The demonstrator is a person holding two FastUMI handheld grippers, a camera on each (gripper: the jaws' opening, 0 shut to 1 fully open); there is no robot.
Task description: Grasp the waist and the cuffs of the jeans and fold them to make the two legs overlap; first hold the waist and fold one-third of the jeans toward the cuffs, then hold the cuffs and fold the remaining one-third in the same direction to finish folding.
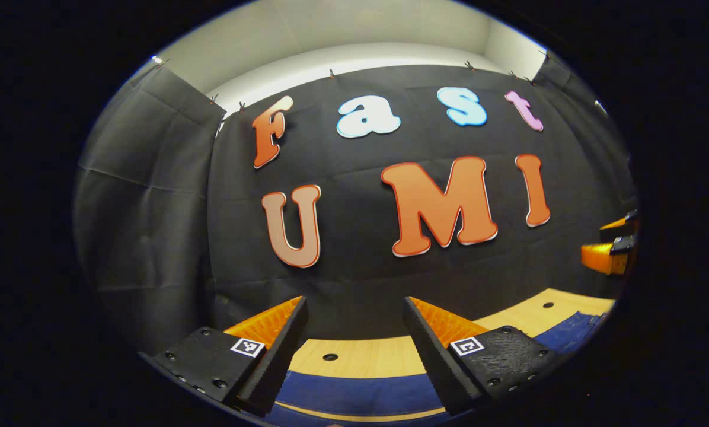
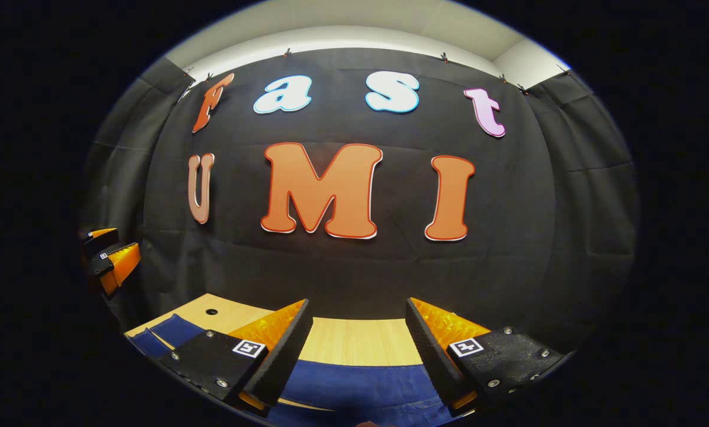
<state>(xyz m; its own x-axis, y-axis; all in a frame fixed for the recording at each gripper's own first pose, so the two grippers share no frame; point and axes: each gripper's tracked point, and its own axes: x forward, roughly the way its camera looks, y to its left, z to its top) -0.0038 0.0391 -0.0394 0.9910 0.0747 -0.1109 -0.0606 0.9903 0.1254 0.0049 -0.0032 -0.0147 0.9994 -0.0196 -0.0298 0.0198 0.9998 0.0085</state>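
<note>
The wooden table (image 1: 390,356) carries the jeans (image 1: 354,394), which lie flat along its near edge, below both tools. Your left gripper (image 1: 354,338) hangs above the denim with fingers spread apart, holding nothing. Your right gripper (image 2: 359,338) does the same over its own stretch of jeans (image 2: 360,379).

Neither tool points down at the cloth. If you descend without tilting, you risk closing on one layer only, or missing the waist and cuffs. Uneven grasps would likely skew the leg overlap.
</note>
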